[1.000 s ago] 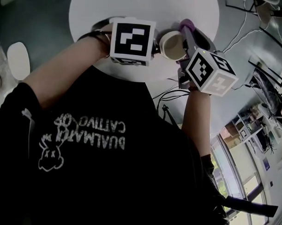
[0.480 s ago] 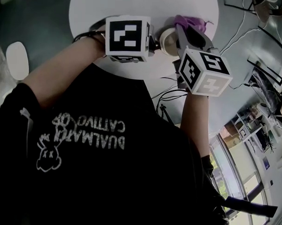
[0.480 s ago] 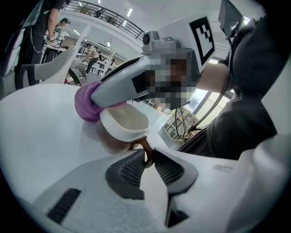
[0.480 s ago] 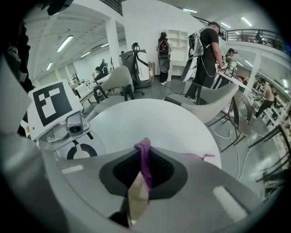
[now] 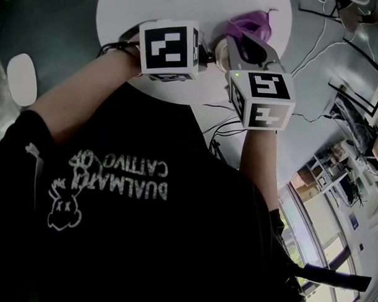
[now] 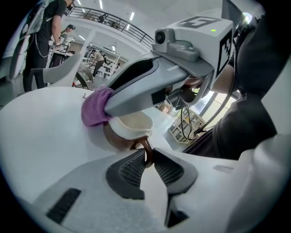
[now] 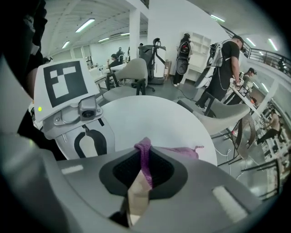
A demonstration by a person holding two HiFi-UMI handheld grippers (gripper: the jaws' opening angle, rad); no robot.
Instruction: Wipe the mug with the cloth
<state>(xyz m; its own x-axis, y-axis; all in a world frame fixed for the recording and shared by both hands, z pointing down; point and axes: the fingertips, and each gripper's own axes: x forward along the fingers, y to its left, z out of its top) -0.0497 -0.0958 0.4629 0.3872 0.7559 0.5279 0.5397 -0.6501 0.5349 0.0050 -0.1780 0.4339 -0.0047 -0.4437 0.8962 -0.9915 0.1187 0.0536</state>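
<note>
White round counter underneath. Left tongs have just been closing and now pinch the mug by its handle, with the mug just ahead of them. Right tongs, clamped on the cloth, come down from above and press it to the mug's far side.

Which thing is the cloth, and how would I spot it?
Find the round white table. At its near edge is a mug, cream inside and brown outside. The cloth is the soft purple bundle pinched in the right gripper by the mug's rim, the only purple, floppy thing there.
</note>
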